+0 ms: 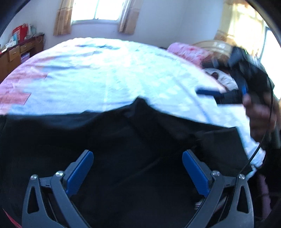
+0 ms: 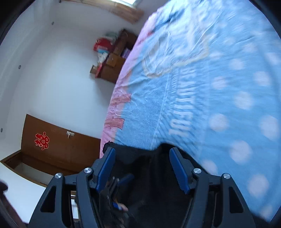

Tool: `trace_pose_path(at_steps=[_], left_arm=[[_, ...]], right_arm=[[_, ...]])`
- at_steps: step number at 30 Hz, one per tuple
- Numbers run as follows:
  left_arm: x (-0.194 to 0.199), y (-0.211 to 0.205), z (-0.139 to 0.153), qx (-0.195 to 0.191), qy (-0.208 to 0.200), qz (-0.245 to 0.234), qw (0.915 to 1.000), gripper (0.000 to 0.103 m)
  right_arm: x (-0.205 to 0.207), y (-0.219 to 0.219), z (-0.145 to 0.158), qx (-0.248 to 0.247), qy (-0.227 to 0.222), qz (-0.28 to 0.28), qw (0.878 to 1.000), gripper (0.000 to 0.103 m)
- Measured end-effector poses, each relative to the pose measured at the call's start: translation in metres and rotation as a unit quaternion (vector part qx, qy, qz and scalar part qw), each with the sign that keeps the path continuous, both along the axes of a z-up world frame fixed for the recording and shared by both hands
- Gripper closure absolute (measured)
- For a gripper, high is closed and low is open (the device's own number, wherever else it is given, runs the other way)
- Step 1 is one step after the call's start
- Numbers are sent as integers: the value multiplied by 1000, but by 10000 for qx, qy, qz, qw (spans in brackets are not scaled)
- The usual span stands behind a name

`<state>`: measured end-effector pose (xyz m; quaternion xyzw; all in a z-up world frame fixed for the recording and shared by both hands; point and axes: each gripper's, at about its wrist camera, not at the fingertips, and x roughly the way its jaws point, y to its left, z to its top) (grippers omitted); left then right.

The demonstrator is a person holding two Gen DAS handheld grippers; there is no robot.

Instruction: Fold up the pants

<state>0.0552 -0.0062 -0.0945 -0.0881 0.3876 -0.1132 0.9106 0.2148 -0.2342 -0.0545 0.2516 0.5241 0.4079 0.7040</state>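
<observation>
The left gripper (image 1: 137,168) hangs above the black pants (image 1: 123,140) with its blue-padded fingers (image 1: 79,172) spread wide apart and nothing pinched between them; dark cloth fills the whole gap beneath, though whether the pads touch it cannot be told. The pants lie across the near part of the bed, their far edge rising to a small peak just past the fingertips, and they reach from the left border of the left wrist view almost to the right one. Beyond them spreads the light blue bedspread (image 1: 108,73), dotted with pale spots and bordered in pink on its left side. The right gripper (image 2: 142,168) is also parted, its two blue pads standing well apart and empty, with the dark fabric (image 2: 158,184) lying below and between them at the near edge of the bed. In the left wrist view that same gripper (image 1: 217,96) appears blurred at the right, raised over the bedspread and held in the person's hand (image 1: 258,114). Further off, a pink pillow (image 1: 186,50) rests at the far right of the bed, a wooden dresser (image 1: 15,54) stands against the left wall, and a curtained window (image 1: 98,12) lights the back wall. The right wrist view shows a brown door (image 2: 58,145) with a red paper decoration (image 2: 42,141).
</observation>
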Motion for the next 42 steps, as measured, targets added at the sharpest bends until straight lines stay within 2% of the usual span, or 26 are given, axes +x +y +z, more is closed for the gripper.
trace_pose_path(at_steps=[3, 6, 8, 10, 11, 14, 17, 18, 20, 22, 24, 26, 29, 33, 36, 37, 38, 39, 40, 42], left_arm=[[-9, -27, 21, -125, -409, -478, 9979, 0], [-3, -56, 34, -331, -563, -1073, 9921, 0], [2, -78, 38, -437, -542, -1381, 9880, 0], [7, -94, 38, -629, -531, -1640, 9830, 0], [11, -102, 33, -790, -452, -1816, 9792, 0], [18, -123, 15, -774, -84, -1942, 9779, 0], [35, -133, -16, -438, 329, -1758, 9829, 0], [34, -135, -17, -423, 270, -1782, 9827, 0], [32, -137, -14, -305, 141, -1724, 9844, 0], [29, -133, -9, -390, 189, -1702, 9845, 0], [22, -125, -5, -508, 143, -1680, 9844, 0], [11, -120, -1, -571, 72, -1713, 9835, 0], [1, -121, -4, -661, 97, -1840, 9807, 0], [0, -133, -22, -251, 33, -1863, 9822, 0], [-2, -138, -23, 0, -138, -1887, 9819, 0], [-2, -138, -24, 13, -164, -1893, 9818, 0], [-2, -138, -24, -5, -171, -1901, 9816, 0], [-1, -137, -24, -50, -139, -1903, 9816, 0], [-1, -136, -23, -78, -128, -1897, 9817, 0], [-3, -128, -16, -68, -110, -1817, 9833, 0]], right_arm=[[-45, -54, 3, -93, -211, -395, 9990, 37], [-82, -102, -2, 144, -256, -985, 9947, 37], [-108, -141, -13, 506, -250, -1657, 9846, 37], [-127, -158, -24, 773, -229, -1899, 9785, 37], [-130, -164, -27, 847, -277, -1963, 9765, 37], [-132, -189, -40, 910, -482, -2413, 9650, 37], [-118, -217, -60, 1054, -273, -2938, 9496, 35], [-109, -225, -71, 944, -81, -3113, 9456, 35], [-102, -235, -82, 1135, 127, -3181, 9412, 35], [-106, -235, -74, 1225, 73, -3133, 9417, 35], [-121, -237, -58, 963, -29, -3076, 9466, 35], [-145, -237, -49, 974, -93, -2907, 9518, 35], [-188, -233, -53, 853, 56, -2777, 9569, 31], [-223, -231, -74, 931, 276, -2715, 9575, 30], [-237, -237, -88, 1443, 413, -2819, 9476, 30], [-239, -237, -90, 1460, 399, -2832, 9470, 30], [-237, -236, -90, 1217, 414, -2869, 9493, 30], [-233, -232, -96, 758, 490, -2872, 9536, 30], [-233, -231, -102, 681, 588, -2872, 9536, 30], [-233, -230, -95, 692, 542, -2894, 9532, 30]])
